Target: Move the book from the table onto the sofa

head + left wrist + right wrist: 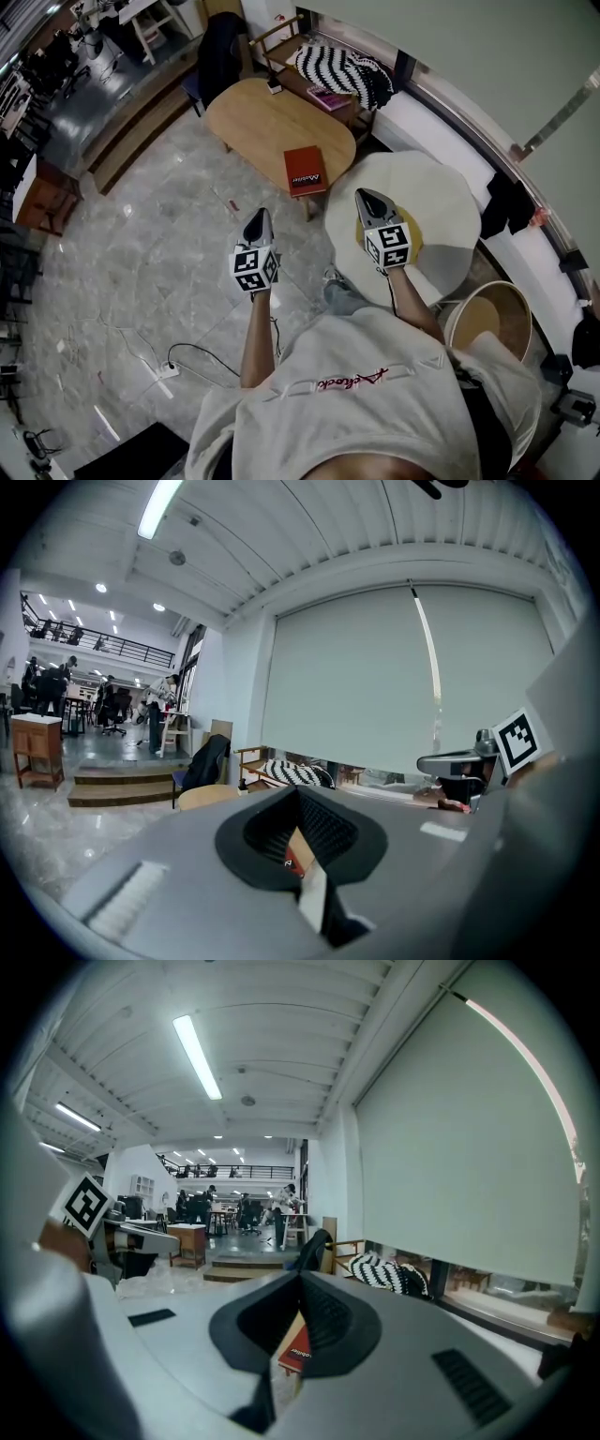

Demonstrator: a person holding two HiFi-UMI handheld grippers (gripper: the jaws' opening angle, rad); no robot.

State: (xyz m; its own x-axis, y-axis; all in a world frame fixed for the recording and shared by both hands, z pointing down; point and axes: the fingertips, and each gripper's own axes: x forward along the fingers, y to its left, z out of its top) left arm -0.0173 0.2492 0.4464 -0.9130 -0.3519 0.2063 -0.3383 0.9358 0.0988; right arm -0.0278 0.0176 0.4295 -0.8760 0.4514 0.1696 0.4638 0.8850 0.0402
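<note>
A red book (304, 171) lies flat on the near end of an oval wooden table (262, 111). Beyond the table stands a wooden-framed sofa (281, 37) with a black-and-white striped throw (343, 73) on it. My left gripper (260, 217) is shut and empty, short of the table over the floor. My right gripper (367, 198) is also shut and empty, over a white round top (441, 202), just right of the book. Through the shut jaws a sliver of the book (298, 856) shows in the left gripper view, and more of the book (296, 1353) in the right gripper view.
A dark jacket hangs on a chair (217, 49) behind the table. A round wooden tub (495, 323) stands at the right beside the person. A power strip and cable (169, 367) lie on the marble floor at the left. Steps (131, 141) rise at the far left.
</note>
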